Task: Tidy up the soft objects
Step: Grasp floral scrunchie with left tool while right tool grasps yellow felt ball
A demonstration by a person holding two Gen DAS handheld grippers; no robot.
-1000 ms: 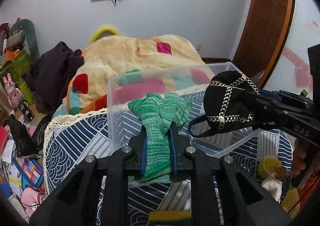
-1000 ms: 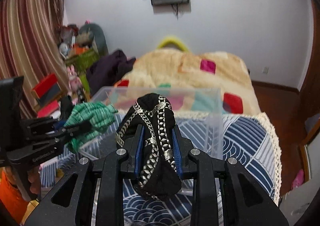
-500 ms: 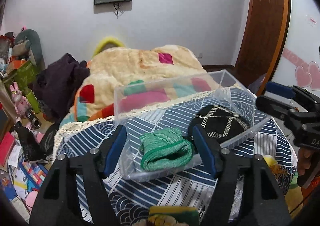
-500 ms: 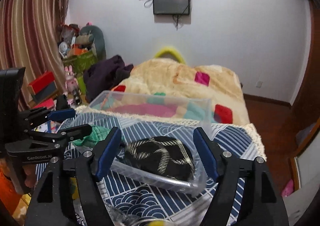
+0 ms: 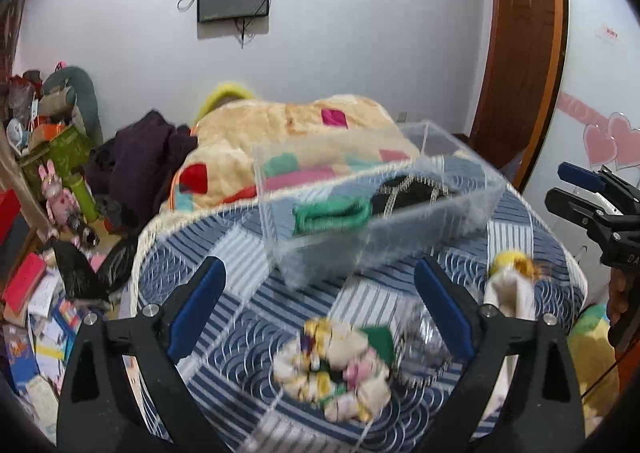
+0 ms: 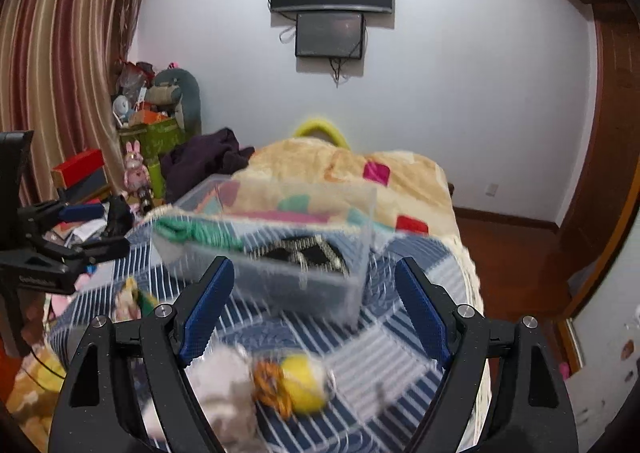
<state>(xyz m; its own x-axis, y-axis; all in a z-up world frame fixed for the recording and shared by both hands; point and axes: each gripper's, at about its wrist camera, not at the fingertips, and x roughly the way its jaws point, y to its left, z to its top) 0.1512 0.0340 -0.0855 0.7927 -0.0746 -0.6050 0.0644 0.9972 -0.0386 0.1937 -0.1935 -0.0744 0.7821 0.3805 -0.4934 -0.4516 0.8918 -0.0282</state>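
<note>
A clear plastic bin (image 5: pixel 404 237) stands on the blue patterned bedspread (image 5: pixel 240 249). In it lie a green knit item (image 5: pixel 332 213) and a black item with silver chain trim (image 5: pixel 412 189); both also show in the right wrist view, green (image 6: pixel 196 231) and black (image 6: pixel 308 251). My left gripper (image 5: pixel 318 311) is open and empty, above a multicoloured soft bundle (image 5: pixel 340 365). My right gripper (image 6: pixel 310 309) is open and empty, above a white plush with a yellow and orange part (image 6: pixel 276 381). That plush also shows at the right in the left wrist view (image 5: pixel 510 285).
A beige patchwork blanket (image 5: pixel 288 133) and a dark purple garment (image 5: pixel 140 161) lie behind the bin. Toys, books and boxes (image 5: pixel 44 237) clutter the floor at the left. A wooden door (image 5: pixel 520 53) is at the right. A crumpled clear wrapper (image 5: pixel 424 341) lies by the bundle.
Both grippers opened, let the green knit item and the black chained item fall into the bin, then pulled back toward the near edge of the bed. The views are blurred by motion.
</note>
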